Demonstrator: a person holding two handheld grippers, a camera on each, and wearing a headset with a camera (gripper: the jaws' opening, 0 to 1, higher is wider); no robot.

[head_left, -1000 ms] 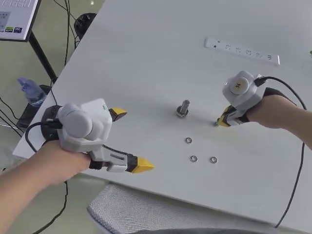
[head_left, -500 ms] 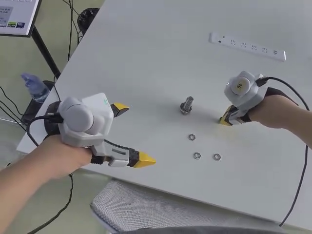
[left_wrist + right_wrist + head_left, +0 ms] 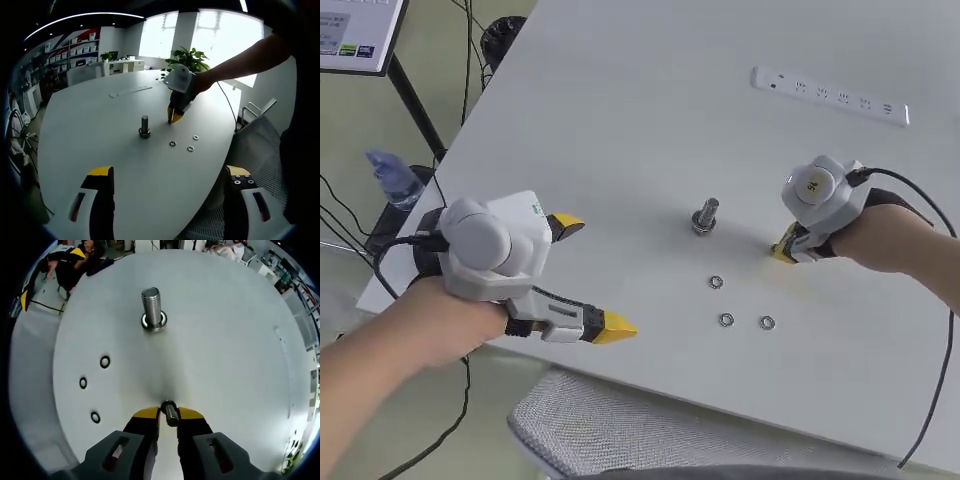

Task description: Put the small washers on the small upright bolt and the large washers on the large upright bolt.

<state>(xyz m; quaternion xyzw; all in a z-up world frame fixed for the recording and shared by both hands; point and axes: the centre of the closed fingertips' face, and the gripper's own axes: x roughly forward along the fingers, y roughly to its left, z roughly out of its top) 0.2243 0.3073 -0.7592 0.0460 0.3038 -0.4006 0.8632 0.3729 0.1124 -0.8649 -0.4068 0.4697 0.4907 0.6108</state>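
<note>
**Right claw clamping the small bolt, three washers lying loose**

In the head view the right claw (image 3: 783, 250) is pointing down at the white worktop (image 3: 620, 120). Its own view is showing why. The two yellow tips are clenching tight around the small bolt (image 3: 170, 413), which is standing upright on the worktop right between them. The left claw (image 3: 592, 275) is hovering at the near-left edge of the worktop, released, with its jaws spread wide.

The large bolt (image 3: 705, 215) is standing upright near the middle of the worktop. In the head view it's sitting just left of the right claw and well apart from the left one. A wider ring is sitting around its base, but I can't tell if that's a washer or just the bolt's own head.

Three washers (image 3: 716, 282) are lying flat on the worktop, nearer to the person than both bolts. One is sitting on its own, closer to the large bolt. The other two are lying side by side a bit nearer the edge, not touching each other. They're all lying apart from both bolts and both claws. They're looking too tiny for me to be sorting them into small and large.

A white power strip (image 3: 830, 95) is lying at the far side of the worktop. A grey mesh chair (image 3: 620, 435) is sitting at the near edge.
</note>
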